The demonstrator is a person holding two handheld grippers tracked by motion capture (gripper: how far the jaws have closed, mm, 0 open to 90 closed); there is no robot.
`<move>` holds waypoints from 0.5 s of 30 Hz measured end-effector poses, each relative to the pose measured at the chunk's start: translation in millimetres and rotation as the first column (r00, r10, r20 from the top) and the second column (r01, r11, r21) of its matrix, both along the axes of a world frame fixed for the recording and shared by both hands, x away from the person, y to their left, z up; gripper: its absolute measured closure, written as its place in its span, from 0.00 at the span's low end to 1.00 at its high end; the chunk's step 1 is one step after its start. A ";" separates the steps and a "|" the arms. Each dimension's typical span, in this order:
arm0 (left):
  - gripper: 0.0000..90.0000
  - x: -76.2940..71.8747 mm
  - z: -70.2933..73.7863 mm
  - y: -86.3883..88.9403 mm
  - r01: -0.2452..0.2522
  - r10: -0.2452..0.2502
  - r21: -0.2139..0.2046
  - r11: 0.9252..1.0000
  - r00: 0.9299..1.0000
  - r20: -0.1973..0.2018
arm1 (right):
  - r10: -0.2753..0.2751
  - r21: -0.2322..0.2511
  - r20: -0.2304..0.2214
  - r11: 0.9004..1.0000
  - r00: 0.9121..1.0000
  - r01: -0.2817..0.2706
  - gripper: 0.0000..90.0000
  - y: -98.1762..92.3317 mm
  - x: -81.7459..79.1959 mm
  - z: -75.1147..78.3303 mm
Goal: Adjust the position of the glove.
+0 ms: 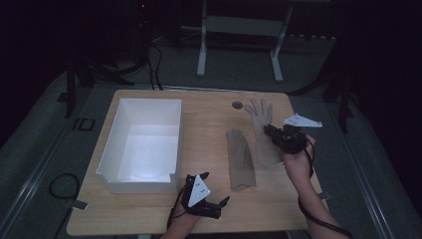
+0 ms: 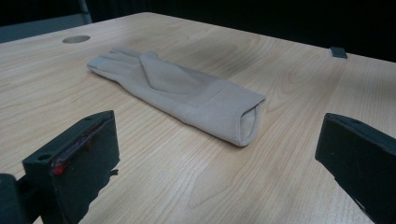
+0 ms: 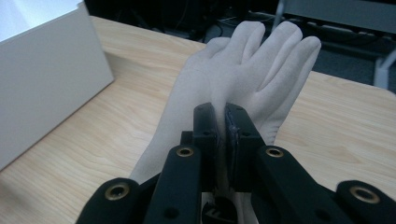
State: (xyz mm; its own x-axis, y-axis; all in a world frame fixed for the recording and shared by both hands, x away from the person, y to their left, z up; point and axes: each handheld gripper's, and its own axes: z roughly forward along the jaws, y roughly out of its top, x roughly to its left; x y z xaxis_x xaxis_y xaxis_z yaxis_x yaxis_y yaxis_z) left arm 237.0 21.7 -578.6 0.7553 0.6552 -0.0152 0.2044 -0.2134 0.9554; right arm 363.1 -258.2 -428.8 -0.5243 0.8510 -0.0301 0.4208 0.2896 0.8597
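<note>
Here, in the high view, a pale wooden table (image 1: 199,119) carries an open white rectangular plastic bin (image 1: 142,144) on its left half and two beige fabric gloves on its right. The flat, spread-fingered beige glove (image 1: 263,130) lies nearer the far right edge, fingers pointing away from the person; the folded beige glove (image 1: 240,158) lies just beside it, toward the bin. The right gripper (image 1: 272,131), black with a grey three-cornered plate on top, sits over the flat glove's palm, the person's right hand (image 1: 297,162) behind it. The left gripper (image 1: 225,200) rests low at the table's near edge, in front of the bin's near right corner, pointing to the right, well apart from both gloves.

In the left gripper view, the two black jaws stand wide apart with bare tabletop between them and nothing in their grasp. The folded glove (image 2: 187,95) lies ahead of them on the wood, its cuff end nearest, untouched.

In the right gripper view, the jaws are pressed almost together, pinching a ridge of the flat glove's (image 3: 243,74) fabric at the palm. The glove's fingers fan out beyond the jaw tips, and the white bin's wall (image 3: 46,88) stands at the left.
</note>
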 end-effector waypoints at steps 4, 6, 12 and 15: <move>0.00 -0.1 0.0 -0.1 0.001 -0.001 0.000 1.000 1.000 0.001 | 0.020 0.004 -0.015 1.000 1.000 -0.020 0.94 17.3 1.1 -6.4; 0.00 -0.1 0.0 0.1 0.001 -0.001 0.000 1.000 1.000 0.001 | 0.019 -0.005 -0.022 1.000 1.000 -0.019 0.94 25.1 1.9 -11.0; 0.00 -0.2 0.0 -0.2 0.001 -0.001 0.000 1.000 1.000 0.002 | 0.021 -0.003 -0.067 1.000 0.998 -0.022 0.94 39.3 5.7 -29.3; 0.00 -0.1 0.1 0.0 0.004 -0.004 0.001 1.000 1.000 0.001 | 0.015 -0.014 -0.084 1.000 0.996 -0.017 0.93 43.5 3.7 -40.3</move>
State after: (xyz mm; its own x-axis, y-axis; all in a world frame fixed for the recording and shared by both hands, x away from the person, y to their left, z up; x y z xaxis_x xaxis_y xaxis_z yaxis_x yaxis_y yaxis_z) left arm 236.9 21.7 -578.5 0.7577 0.6524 -0.0137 0.2022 -0.2147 0.9555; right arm 366.8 -214.7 -469.1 -0.5389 0.8424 0.0026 0.4866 0.3088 0.8172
